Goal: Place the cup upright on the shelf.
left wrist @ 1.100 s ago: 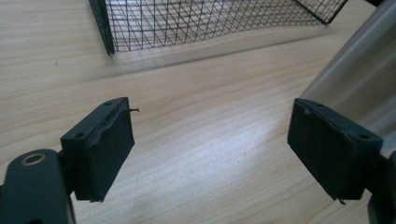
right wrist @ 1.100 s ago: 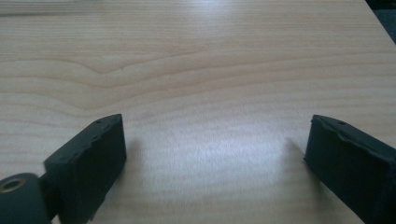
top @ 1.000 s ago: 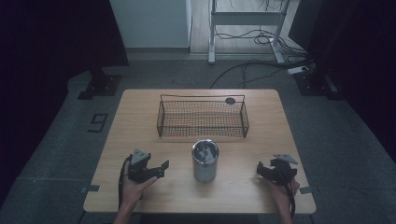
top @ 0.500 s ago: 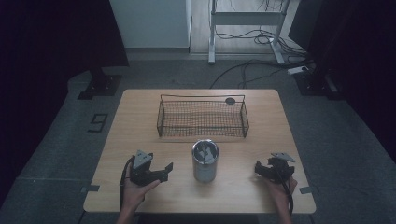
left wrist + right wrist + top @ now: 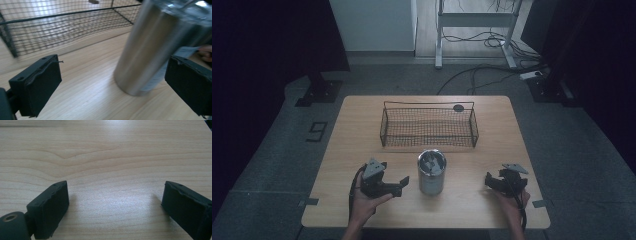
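With your left gripper (image 5: pixel 403 182) wide open just beside the steel cup (image 5: pixel 432 171), one jaw can knock it over if you push in crooked.

The light wooden desk (image 5: pixel 357 130) carried a black wire basket (image 5: pixel 429 127) toward its far side, and a steel canister (image 5: pixel 431 172) stood upright just in front of the basket.
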`<action>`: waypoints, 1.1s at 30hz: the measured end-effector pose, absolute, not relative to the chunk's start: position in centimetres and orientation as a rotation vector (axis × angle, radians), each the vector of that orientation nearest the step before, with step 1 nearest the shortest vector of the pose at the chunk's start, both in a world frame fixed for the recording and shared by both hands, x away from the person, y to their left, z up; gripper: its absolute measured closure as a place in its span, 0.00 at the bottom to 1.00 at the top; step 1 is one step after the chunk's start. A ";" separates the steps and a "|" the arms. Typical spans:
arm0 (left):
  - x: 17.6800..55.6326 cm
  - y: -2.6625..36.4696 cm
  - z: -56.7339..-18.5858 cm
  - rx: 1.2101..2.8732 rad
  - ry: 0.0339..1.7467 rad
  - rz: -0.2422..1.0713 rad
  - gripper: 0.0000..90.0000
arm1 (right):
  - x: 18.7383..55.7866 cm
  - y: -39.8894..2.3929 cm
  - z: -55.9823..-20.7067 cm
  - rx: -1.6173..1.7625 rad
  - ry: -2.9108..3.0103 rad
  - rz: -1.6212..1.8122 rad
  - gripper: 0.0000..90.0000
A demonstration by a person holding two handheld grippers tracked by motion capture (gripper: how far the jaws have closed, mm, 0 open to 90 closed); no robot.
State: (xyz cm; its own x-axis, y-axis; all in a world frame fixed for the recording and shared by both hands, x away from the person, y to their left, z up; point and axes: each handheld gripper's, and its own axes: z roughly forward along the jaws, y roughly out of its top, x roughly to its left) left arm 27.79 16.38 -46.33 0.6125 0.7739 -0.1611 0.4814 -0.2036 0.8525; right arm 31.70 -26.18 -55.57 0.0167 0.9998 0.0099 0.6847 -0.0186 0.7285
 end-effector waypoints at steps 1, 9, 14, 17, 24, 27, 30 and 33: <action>27.6 16.2 -46.3 1.858 0.999 0.369 0.01 | 31.7 -26.2 -55.6 1.759 1.722 0.754 0.08; 27.1 15.1 -46.2 1.859 0.946 0.356 0.03 | 31.8 -26.2 -55.6 1.755 1.726 0.755 0.08; 26.9 14.8 -46.0 1.819 0.930 0.369 0.04 | 31.9 -26.2 -55.6 1.754 1.725 0.755 0.07; 26.8 14.5 -46.0 1.822 0.921 0.357 0.04 | 31.9 -26.2 -55.6 1.754 1.726 0.756 0.07; 27.0 12.9 -46.0 1.873 0.899 0.324 0.00 | 31.9 -26.2 -55.6 1.755 1.725 0.755 0.07; 27.3 12.4 -46.0 1.875 0.901 0.314 0.00 | 32.0 -26.2 -55.6 1.756 1.725 0.753 0.07; 27.7 11.6 -46.1 1.885 0.915 0.305 0.00 | 32.0 -26.2 -55.6 1.756 1.726 0.753 0.07; 27.8 11.2 -46.2 1.883 0.921 0.307 0.00 | 32.0 -26.2 -55.6 1.757 1.725 0.753 0.07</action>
State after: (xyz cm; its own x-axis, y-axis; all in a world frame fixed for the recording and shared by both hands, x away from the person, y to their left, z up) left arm 27.81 11.24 -46.18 0.6807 0.7112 -0.1755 0.4642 -0.2335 0.8544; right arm 31.97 -26.17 -55.58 0.0147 0.9999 0.0082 0.6856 -0.0161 0.7278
